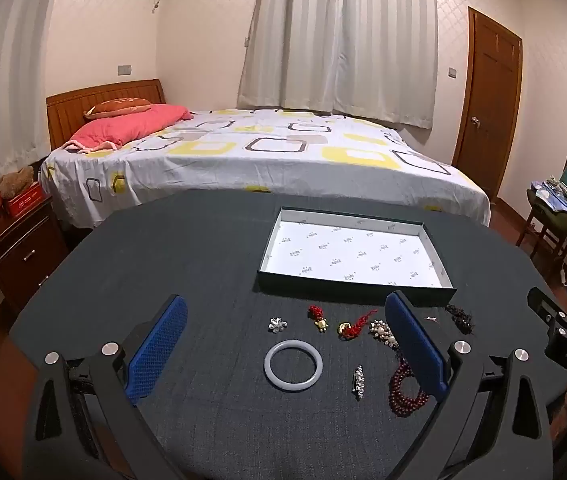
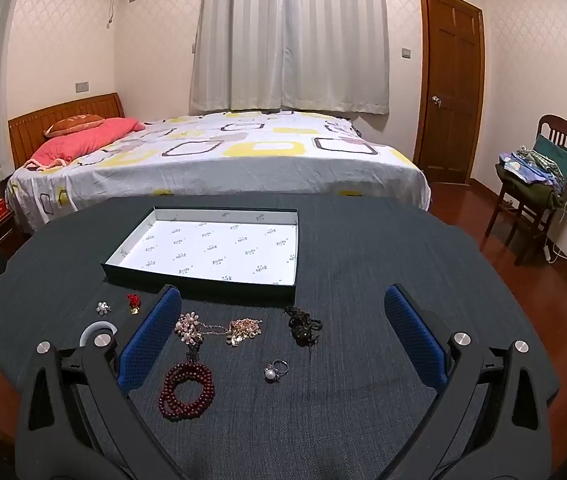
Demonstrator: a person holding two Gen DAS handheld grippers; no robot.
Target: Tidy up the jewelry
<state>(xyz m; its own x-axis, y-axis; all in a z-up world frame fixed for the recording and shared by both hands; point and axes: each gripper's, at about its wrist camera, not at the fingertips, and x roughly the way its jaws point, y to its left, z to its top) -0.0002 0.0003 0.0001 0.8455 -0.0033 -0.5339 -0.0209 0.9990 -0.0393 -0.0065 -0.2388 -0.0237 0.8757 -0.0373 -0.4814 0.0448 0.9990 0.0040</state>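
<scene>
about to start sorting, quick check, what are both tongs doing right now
Left tongs: open, holding nothing, above the white bangle.
Right tongs: open, holding nothing, above the pearl ring.

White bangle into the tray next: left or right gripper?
Left. The white bangle lies centred between the open left gripper. For the right gripper it sits off to the side, half hidden behind a finger. Tray is empty.

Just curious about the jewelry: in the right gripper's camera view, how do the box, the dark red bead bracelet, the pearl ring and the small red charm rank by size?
1. Box, by far.
2. Dark red bead bracelet.
3. Pearl ring and small red charm: they look alike, and the charm lies farther off, so I won't rank them.
</scene>
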